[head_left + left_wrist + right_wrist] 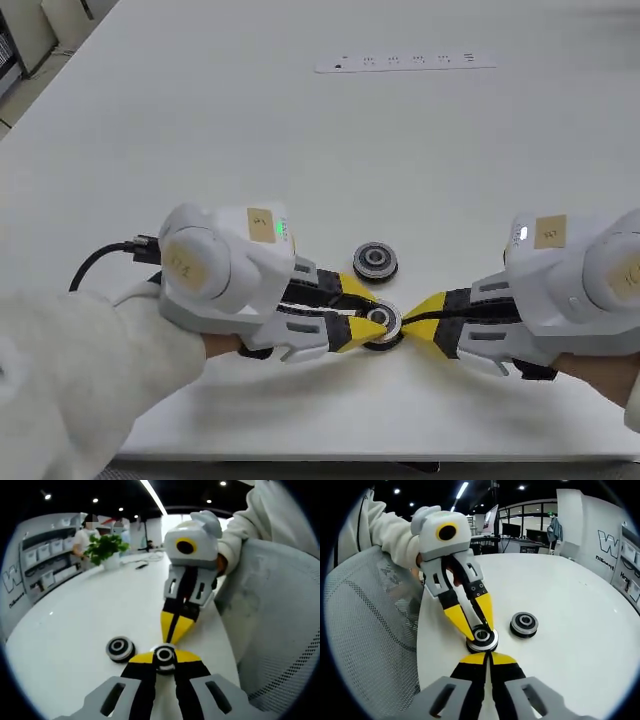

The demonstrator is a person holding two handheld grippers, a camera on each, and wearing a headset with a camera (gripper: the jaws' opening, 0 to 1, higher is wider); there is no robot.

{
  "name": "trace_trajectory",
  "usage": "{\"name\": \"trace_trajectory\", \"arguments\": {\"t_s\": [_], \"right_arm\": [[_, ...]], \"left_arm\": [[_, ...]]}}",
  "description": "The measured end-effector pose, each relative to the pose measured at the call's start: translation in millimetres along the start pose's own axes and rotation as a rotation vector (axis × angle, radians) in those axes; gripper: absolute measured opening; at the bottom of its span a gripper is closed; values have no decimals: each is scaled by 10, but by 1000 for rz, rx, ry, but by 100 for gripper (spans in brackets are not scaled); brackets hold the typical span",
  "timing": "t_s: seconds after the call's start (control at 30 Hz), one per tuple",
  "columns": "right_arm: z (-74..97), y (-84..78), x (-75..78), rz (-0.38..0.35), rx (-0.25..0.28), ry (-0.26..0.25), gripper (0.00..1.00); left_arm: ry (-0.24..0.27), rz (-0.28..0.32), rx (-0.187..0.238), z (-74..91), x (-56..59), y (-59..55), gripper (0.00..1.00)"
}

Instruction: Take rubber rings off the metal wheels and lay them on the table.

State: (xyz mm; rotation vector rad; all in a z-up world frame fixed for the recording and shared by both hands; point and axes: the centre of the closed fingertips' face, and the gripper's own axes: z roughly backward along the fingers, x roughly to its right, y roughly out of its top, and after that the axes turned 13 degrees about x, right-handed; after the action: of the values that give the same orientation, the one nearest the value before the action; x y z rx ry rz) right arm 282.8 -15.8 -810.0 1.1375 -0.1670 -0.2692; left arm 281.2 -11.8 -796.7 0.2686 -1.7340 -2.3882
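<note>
The left gripper is clenched on a metal wheel, one yellow tip on either side of it. In the left gripper view the wheel sits squarely between those two tips, pinned just above the white table. The right gripper comes in from the opposite side with its jaws pressed together, only a thin dark line between them. Its joined tips touch the wheel's rim. Whether they pinch anything there cannot be told.

The gripped wheel shows a bright metal face around a dark hub, with a black band at its lower edge. It lies near the table's front edge, between the two grippers. A second wheel lies flat on the table just beyond it, apart from both grippers. It has a silver hub, and a black rubber ring is seated around its outside. A white power strip lies well away at the far side of the table
</note>
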Motion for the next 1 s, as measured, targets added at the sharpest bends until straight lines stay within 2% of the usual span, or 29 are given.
{"name": "trace_trajectory", "arguments": {"t_s": [0.1,0.2,0.23,0.33,0.5,0.57,0.7,0.8,1.0], "right_arm": [[8,-5,37,-47,-5,-30,0],[24,11,73,-161,15,-59,0],[39,45,89,-218,40,-71,0],[57,50,92,-318,55,-81,0],[63,82,97,-488,110,-88,0],[67,71,91,-493,118,-85,0],[63,108,58,-586,142,-83,0],[55,117,41,-570,141,-82,0],[43,149,17,-584,152,-75,0]], "left_arm": [[1,-1,1,3,-1,1,14],[3,-1,2,8,-2,3,14],[3,0,3,8,-2,4,14],[5,2,6,14,-4,5,14],[6,2,9,14,-3,8,14],[8,7,11,16,-2,8,14],[9,11,13,18,-2,8,13],[9,3,11,16,3,7,13],[9,-6,9,14,9,12,13]]}}
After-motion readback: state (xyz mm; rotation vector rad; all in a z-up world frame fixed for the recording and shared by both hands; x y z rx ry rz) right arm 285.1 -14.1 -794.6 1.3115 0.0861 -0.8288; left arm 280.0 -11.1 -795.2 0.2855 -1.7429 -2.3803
